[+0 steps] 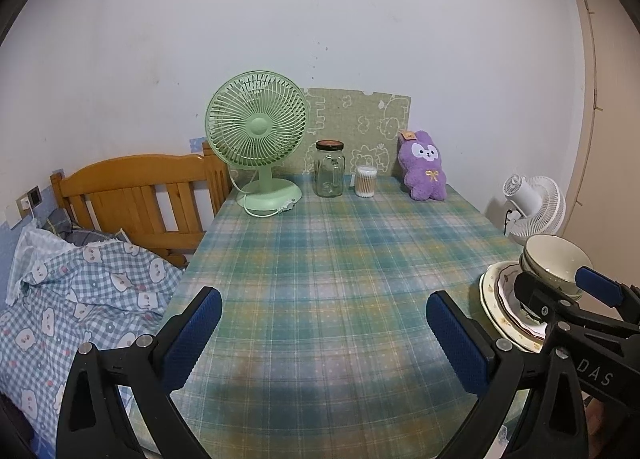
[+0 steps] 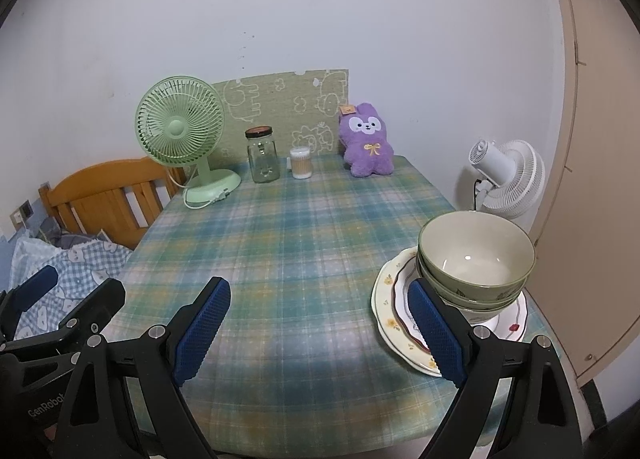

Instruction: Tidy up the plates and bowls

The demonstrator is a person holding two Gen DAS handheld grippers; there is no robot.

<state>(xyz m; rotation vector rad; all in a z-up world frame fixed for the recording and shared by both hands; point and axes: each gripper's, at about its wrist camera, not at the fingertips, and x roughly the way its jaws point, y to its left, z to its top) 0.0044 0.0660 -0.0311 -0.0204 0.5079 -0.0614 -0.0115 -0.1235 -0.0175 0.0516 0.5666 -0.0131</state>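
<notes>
A tabletop [image 2: 288, 259] with a blue, green and yellow checked cloth fills both views. Near its right edge sits a stack of cream plates with small flowers and dark red rims [image 2: 390, 323], and on top of the plates are nested pale green bowls with cream insides [image 2: 476, 259], one inside the other. The right claw [image 2: 320, 333], with black arms and bumpy blue pads, is spread wide with nothing between its pads. Its right pad sits in front of the plates and low by the bowls, but I cannot tell if it touches them. The left claw [image 1: 324, 343] is spread wide too, over bare cloth near the front of the tabletop, and it holds nothing. From the left view the stack of plates [image 1: 496, 299] and the bowls [image 1: 556, 259] show at the far right, partly hidden behind the other claw. At the back of the tabletop stand a light green round fan [image 2: 180, 131], a clear glass jar with a dark lid [image 2: 263, 157], a small clear tub of cotton swabs [image 2: 301, 163] and a purple fluffy bunny toy [image 2: 366, 143]. A white fan [image 2: 508, 179] stands past the right side. A wooden bed frame [image 1: 132, 195] and a blue checked blanket [image 1: 80, 299] are on the left.
</notes>
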